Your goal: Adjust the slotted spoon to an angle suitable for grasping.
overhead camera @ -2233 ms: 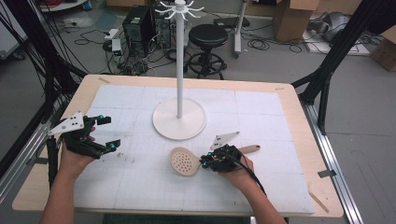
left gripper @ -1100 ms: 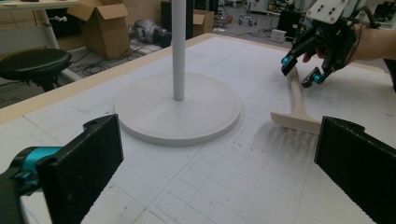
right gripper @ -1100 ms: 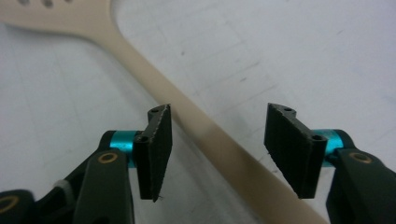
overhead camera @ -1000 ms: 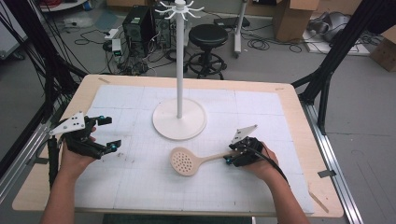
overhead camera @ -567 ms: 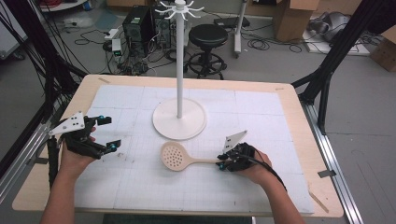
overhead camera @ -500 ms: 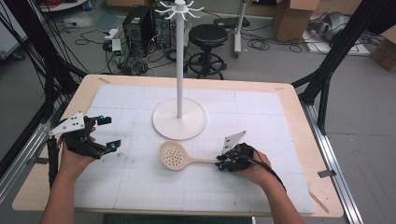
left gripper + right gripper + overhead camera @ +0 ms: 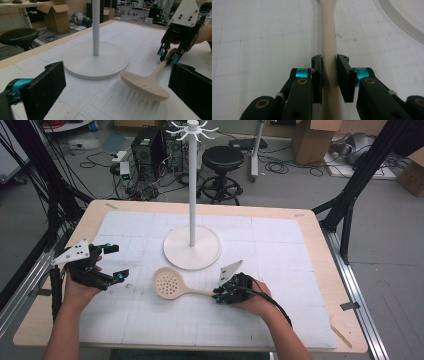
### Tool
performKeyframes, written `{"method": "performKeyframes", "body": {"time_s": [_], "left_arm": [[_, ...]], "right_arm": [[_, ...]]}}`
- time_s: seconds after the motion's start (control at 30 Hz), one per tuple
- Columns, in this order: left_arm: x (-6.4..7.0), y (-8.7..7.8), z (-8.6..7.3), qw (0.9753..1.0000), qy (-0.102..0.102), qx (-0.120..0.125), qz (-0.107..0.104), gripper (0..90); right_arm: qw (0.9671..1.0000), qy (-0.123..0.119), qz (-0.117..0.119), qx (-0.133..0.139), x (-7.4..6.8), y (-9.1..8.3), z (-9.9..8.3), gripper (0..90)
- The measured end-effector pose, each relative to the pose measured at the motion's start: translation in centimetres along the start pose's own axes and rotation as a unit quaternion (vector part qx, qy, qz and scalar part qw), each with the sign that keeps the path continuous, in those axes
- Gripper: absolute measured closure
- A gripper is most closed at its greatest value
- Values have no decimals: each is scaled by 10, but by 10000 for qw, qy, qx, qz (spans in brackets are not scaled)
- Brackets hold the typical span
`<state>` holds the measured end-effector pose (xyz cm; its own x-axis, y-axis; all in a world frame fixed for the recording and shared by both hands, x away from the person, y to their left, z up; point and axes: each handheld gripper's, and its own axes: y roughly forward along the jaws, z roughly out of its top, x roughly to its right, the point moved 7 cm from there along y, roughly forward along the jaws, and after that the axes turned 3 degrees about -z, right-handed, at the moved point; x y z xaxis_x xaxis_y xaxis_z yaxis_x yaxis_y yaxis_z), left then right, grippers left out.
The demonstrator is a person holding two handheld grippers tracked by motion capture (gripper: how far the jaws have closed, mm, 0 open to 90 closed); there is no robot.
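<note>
Since the earlier frames the beige plastic slotted spoon (image 7: 172,284) has swung round, its round perforated head travelling leftward over the mat, and it now looks slightly lifted in the left gripper view, where its head is blurred above a shadow. The left gripper (image 7: 114,262) has stayed where it was, near the left edge of the white gridded mat (image 7: 280,240), with its black jaws spread wide and nothing between them. To its right the spoon's head sits in front of the white round-based hook stand (image 7: 192,242), near the base but not touching it, and the handle runs rightward. The right gripper (image 7: 219,294) has its jaws closed against both sides of that handle; the right gripper view shows the pads (image 7: 317,72) pressed to the beige shaft. The light wooden table (image 7: 320,235) frames the mat.
</note>
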<state>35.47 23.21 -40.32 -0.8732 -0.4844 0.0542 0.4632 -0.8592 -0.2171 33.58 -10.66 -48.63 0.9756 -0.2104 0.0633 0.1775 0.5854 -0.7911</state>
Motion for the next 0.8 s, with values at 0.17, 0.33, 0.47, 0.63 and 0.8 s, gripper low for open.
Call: {"method": "performKeyframes", "body": {"time_s": [0.17,0.33,0.47,0.63,0.8], "left_arm": [[0,-2,1,10000,-6,31,9,17],[-1,-3,1,10000,-20,50,9,17],[-1,-3,1,10000,1,45,12,17],[0,-2,1,10000,-4,19,18,17],[1,0,0,10000,8,-28,11,17]], "right_arm": [[9999,-46,-115,71,0,5,9,637],[9990,245,-254,263,3,-23,-4,566],[9979,432,-420,255,3,-46,-30,552],[9963,663,-510,188,0,-61,-57,551],[9962,762,-420,77,-2,-59,-74,576]]}}
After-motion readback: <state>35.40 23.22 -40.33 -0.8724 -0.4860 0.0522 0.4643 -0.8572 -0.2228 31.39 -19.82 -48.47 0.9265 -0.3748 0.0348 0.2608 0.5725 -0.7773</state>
